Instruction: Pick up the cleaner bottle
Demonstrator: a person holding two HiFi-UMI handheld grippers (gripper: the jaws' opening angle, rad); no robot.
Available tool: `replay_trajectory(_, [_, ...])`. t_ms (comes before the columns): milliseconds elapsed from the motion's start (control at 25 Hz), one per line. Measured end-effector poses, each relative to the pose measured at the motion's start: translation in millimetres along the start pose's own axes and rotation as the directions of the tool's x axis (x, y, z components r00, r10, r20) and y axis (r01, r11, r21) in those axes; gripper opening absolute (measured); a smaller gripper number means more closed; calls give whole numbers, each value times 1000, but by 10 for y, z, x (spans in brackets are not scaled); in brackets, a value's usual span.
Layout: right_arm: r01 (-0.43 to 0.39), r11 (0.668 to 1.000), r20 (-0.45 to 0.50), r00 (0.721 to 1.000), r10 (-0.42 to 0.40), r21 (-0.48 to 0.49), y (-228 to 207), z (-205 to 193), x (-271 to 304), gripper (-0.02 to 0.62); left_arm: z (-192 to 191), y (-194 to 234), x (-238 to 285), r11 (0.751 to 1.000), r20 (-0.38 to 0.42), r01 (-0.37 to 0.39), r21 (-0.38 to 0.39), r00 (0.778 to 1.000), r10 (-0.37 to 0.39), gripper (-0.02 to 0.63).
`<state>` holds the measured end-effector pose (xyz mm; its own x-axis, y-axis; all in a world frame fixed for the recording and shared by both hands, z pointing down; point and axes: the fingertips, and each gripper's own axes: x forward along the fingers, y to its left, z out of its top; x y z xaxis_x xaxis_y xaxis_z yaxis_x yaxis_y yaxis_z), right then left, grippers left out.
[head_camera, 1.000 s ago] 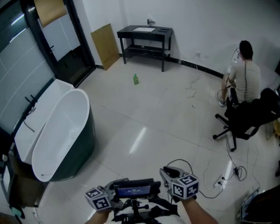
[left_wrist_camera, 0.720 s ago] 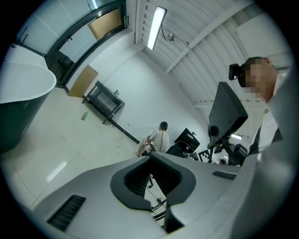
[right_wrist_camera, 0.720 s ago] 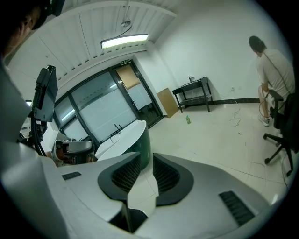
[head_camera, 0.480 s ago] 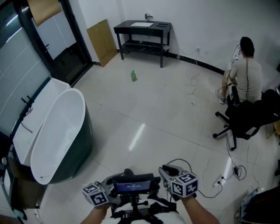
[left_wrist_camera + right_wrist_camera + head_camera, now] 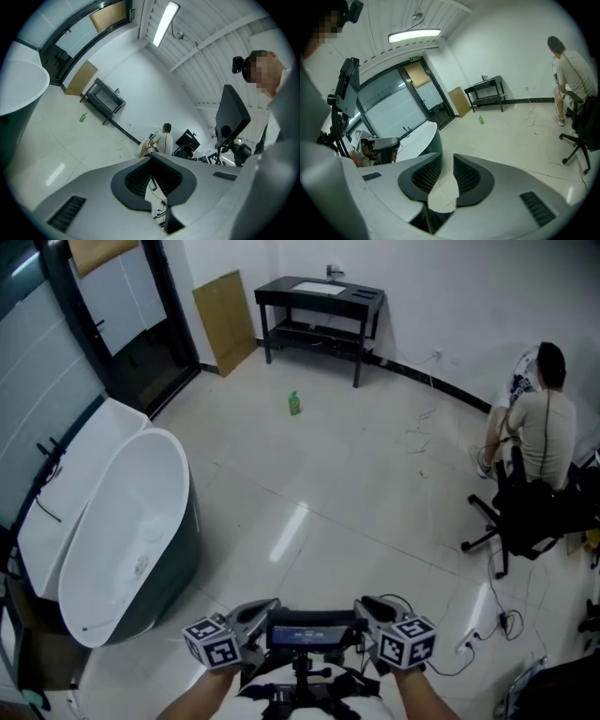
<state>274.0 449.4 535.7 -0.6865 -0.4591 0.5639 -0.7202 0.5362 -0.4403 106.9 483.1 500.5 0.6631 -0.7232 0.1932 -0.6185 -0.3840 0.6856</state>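
The cleaner bottle (image 5: 294, 403) is small and green and stands alone on the pale tiled floor, far ahead near the black table. It also shows as a speck in the left gripper view (image 5: 83, 116) and the right gripper view (image 5: 481, 120). Both grippers are held low at the bottom of the head view, far from the bottle. My left gripper (image 5: 255, 613) has its pads together at the tips with nothing between them (image 5: 151, 159). My right gripper (image 5: 377, 608) shows a narrow gap between its pads, and it is empty (image 5: 447, 157).
A white bathtub (image 5: 122, 531) with a dark outer shell lies at the left, beside glass doors. A black table (image 5: 323, 301) and a leaning cardboard sheet (image 5: 225, 320) stand at the far wall. A person (image 5: 539, 423) crouches at the right by an office chair (image 5: 530, 521). Cables (image 5: 469, 634) trail on the floor.
The head view has shifted, so the bottle and table sit slightly further right. Both grippers have dropped a little lower in the view. The bottle has not moved on the floor.
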Motion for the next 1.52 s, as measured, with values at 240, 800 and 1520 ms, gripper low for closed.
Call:
replay_trajectory(240, [39,999,27,999,-39,-5,187,474,453,84,548,557,-114,999,-1,1,47,1000,-1,-9])
replay_trajectory(800, [94,995,69,993,-96,35,107,966,942,84,1070,1238,-58,1000,-1,-9,29,1000,9,-9])
replay_trajectory(1520, [-53,999,46,997,54,-8,-1139,2475,1972,84,2125,1580,1393,992,53,-114,49,992,111,-9])
